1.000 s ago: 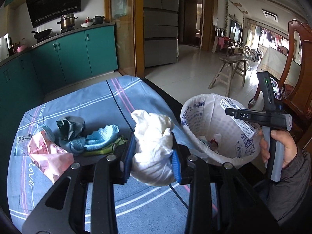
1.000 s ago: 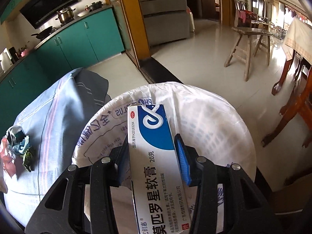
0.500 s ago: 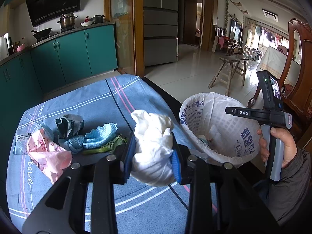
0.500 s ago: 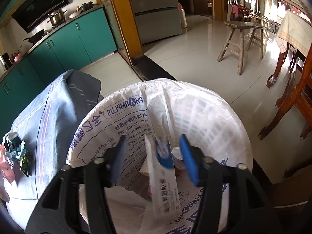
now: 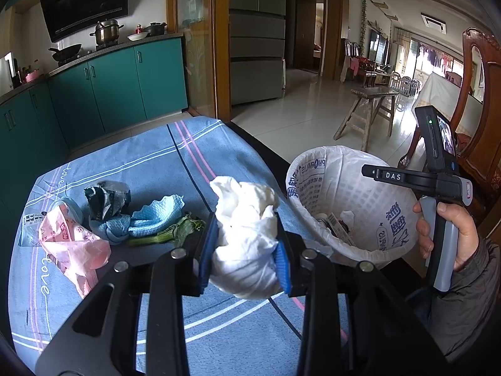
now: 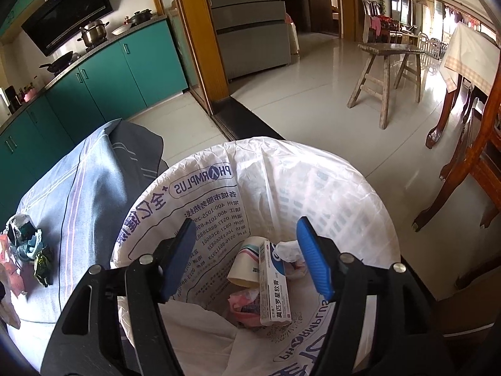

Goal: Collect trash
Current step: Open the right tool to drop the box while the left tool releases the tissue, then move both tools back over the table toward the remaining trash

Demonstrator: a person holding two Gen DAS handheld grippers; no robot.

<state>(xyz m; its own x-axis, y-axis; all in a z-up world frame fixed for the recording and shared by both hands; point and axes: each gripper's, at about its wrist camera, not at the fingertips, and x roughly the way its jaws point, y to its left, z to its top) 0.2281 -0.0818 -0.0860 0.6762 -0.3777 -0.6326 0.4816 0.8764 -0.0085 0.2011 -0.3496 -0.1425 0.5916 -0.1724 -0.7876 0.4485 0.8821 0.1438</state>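
My left gripper is shut on a crumpled white tissue wad, held above the blue striped tablecloth. Right of the table stands a bin lined with a white printed bag. My right gripper hangs over the bin mouth; its jaws are opening and nothing is between them. A white and blue medicine box lies inside the bin beside a paper cup and other scraps. In the left wrist view a hand holds the right gripper's handle beside the bin.
On the cloth to the left lie a pink plastic bag, a dark crumpled wrapper, a blue cloth and a green vegetable scrap. Green kitchen cabinets stand behind. A wooden stool and table legs stand on the tiled floor.
The right gripper let go of the medicine box, which dropped into the bin; its jaws spread wider. The left gripper keeps still with the tissue wad.
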